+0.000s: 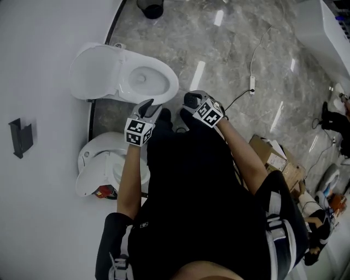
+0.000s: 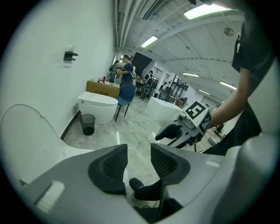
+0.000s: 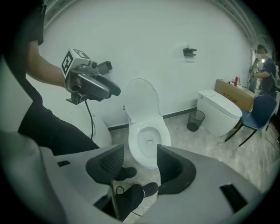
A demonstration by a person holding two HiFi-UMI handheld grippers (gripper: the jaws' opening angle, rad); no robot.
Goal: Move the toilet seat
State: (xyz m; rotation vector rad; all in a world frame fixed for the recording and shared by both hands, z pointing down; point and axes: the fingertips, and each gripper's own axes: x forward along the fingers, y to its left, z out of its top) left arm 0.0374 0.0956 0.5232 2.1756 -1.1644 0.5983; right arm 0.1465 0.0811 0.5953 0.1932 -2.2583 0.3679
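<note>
A white toilet stands against the wall with its lid raised and leaning back. The right gripper view shows the bowl rim lying flat under the upright lid. My left gripper hovers just in front of the bowl's front edge, its jaws apart and nothing between them. In its own view the left gripper frames only floor and a shoe, with the lid at the left. My right gripper hangs to the right of the bowl, open and empty; the right gripper looks at the bowl.
A second toilet sits near my left elbow, and a third stands further along the wall. A black mesh bin is beside the wall, a blue chair at the right. Cardboard boxes and a cable lie on the marble floor.
</note>
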